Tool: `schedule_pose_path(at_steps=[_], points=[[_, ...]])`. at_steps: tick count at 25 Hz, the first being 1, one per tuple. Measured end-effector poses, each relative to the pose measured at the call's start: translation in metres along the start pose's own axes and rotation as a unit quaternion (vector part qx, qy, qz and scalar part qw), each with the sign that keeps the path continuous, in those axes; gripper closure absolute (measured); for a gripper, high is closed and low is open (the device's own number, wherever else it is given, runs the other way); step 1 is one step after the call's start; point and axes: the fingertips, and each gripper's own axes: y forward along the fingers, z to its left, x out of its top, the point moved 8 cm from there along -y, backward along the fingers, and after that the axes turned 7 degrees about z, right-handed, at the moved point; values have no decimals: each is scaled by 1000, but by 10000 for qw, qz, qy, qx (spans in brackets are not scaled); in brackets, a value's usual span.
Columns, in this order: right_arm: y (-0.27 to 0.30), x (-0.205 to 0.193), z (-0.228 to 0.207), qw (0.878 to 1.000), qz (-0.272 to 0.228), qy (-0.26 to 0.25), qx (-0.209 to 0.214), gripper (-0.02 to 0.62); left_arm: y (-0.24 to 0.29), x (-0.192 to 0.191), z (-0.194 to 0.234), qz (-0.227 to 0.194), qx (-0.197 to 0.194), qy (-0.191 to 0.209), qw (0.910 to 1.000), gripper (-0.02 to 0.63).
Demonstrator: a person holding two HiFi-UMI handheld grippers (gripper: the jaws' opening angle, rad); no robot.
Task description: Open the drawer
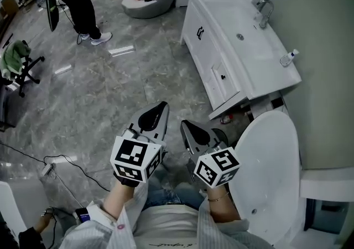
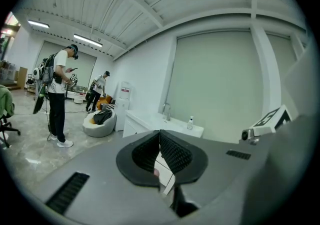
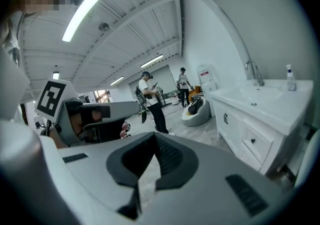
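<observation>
We find no legible words or numbers. Marker cubes (image 1: pixel 135 159): black-and-white square patterns only, no letters. Red sign on white dispenser (image 3: pixel 206 76): too small for us to read. Script print on shirt (image 1: pixel 163 231) hem: illegible. Bottle (image 1: pixel 288 57) on worktop (image 1: pixel 221 15): label unreadable.

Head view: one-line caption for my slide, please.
Shut and empty, the left gripper and right gripper hang short of the white sink cabinet, its drawer closed.

Right gripper (image 3: pixel 155 136), fingers (image 3: pixel 170 155) tip to tip; knobbed drawer (image 3: pixel 255 142) of white vanity (image 3: pixel 265 100) well apart at right.
</observation>
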Motion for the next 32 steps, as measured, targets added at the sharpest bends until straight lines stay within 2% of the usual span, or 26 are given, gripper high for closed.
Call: schedule_pose_path(at_steps=[9,16,24,32], points=[[33,10,-8,9993,-25,165,-349,586,23,8,39,135,-249,35,9996,589],[71,18,-45,9987,92,327,-382,586,65,11,67,220,-227,-22,9995,589],[146,67,-111,9988,163,342,-322,586,157,50,116,212,-203,56,9996,589],[195,131,-188,9977,213,395,-498,586,263,103,138,265,-518,168,9982,589]])
